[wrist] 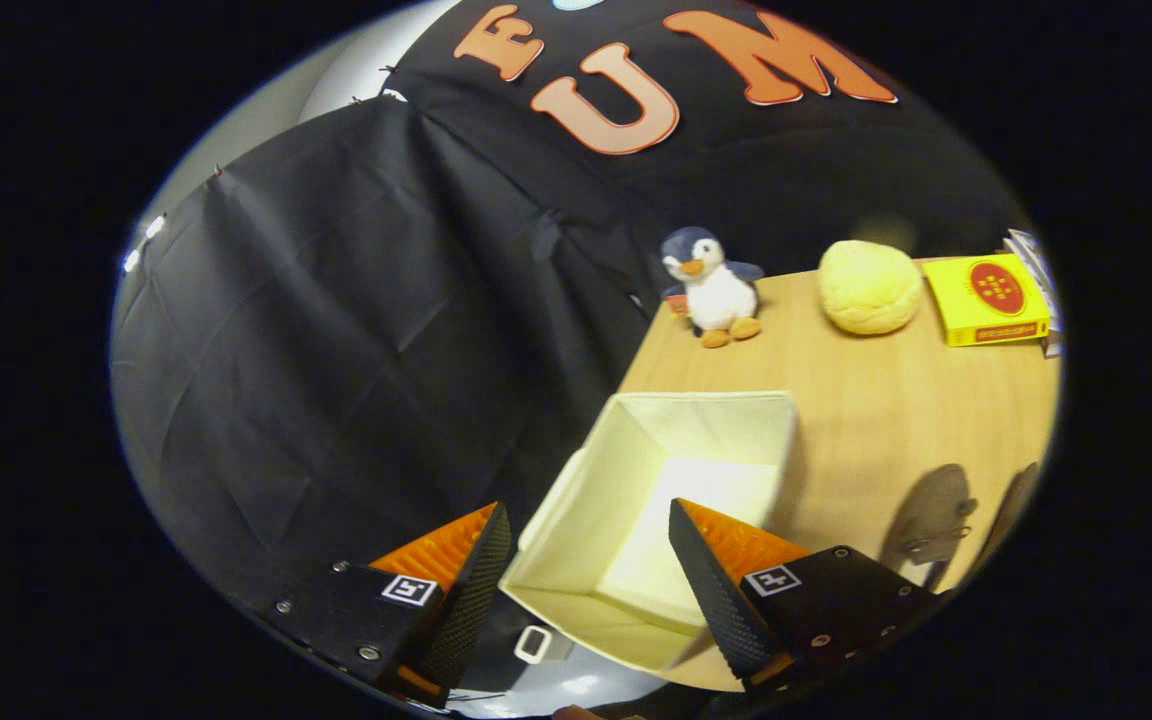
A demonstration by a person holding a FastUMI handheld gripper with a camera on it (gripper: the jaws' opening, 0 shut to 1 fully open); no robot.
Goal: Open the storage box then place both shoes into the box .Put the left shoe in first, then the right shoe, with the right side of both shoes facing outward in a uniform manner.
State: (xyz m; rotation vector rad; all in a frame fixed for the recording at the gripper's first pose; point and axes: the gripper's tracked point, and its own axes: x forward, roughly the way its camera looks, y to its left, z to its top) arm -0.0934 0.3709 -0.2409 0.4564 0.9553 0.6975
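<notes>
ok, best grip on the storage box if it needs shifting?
Take the storage box by its near wall rim, from above. It stands open on the table, thin fabric walls upright, empty inside. The open gripper already straddles that near edge, one finger inside.

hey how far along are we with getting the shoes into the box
Done: the box stands open on the table, and its inside looks empty. In hand: nothing; the gripper is open, its fingers spread over the box's near rim. Left: both shoes, left one first. No shoe is clearly in sight; the dark shapes on the table beside the box look like shadows.
</notes>
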